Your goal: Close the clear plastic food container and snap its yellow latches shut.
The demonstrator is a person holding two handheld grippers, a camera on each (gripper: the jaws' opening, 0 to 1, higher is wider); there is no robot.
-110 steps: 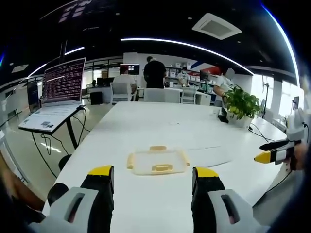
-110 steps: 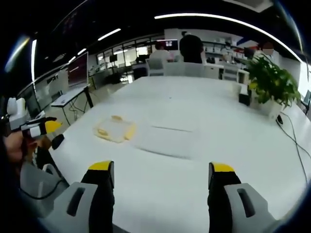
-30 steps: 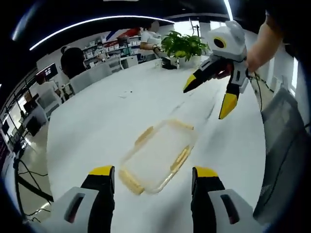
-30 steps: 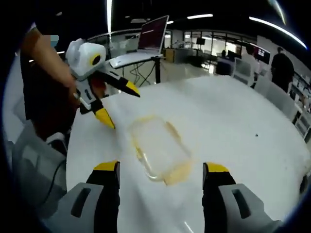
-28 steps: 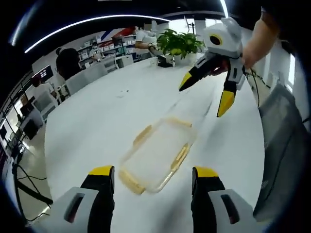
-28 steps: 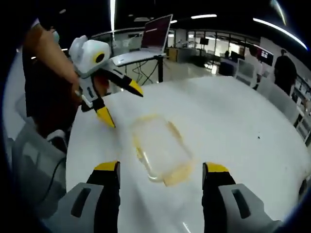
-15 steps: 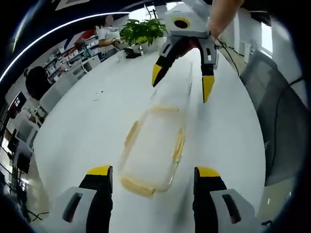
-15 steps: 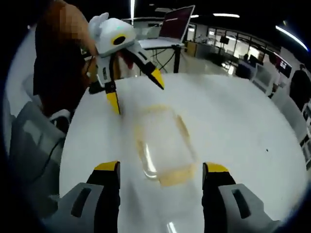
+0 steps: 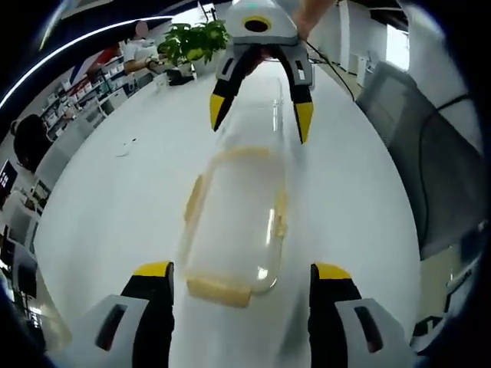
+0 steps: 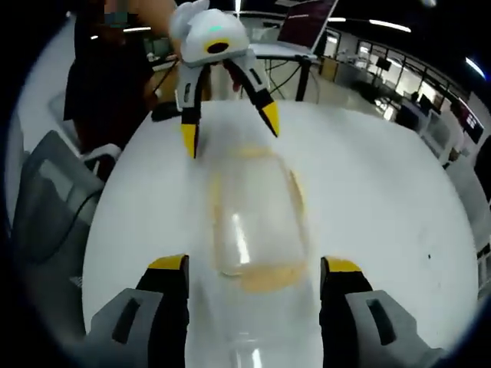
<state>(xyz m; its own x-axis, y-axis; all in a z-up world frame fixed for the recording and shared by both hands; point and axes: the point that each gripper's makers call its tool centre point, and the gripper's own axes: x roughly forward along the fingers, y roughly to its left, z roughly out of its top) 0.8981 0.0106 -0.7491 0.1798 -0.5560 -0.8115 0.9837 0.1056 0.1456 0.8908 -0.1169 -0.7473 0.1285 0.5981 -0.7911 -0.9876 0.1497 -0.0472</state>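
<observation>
A: What has changed since the earlier frames?

B: Both tools have closed in on the clear food container [image 9: 234, 218] from opposite ends; each now faces the other across it.

A: Where does the container lie?

B: Flat on the white worktop [image 9: 115, 199], its lid on, yellow latches [image 9: 218, 290] at the ends and along the sides. In the left gripper view it sits between the left tool [image 9: 239, 277] below and the right tool [image 9: 261, 116] above.

A: And the tools' states?

B: The right tool's [image 10: 253, 273] jaws are spread apart, holding nothing; likewise the left tool's [image 10: 229, 128]. Neither touches the container.

A: Background?

B: A potted plant [image 9: 190, 40] at the worktop's far end.
</observation>
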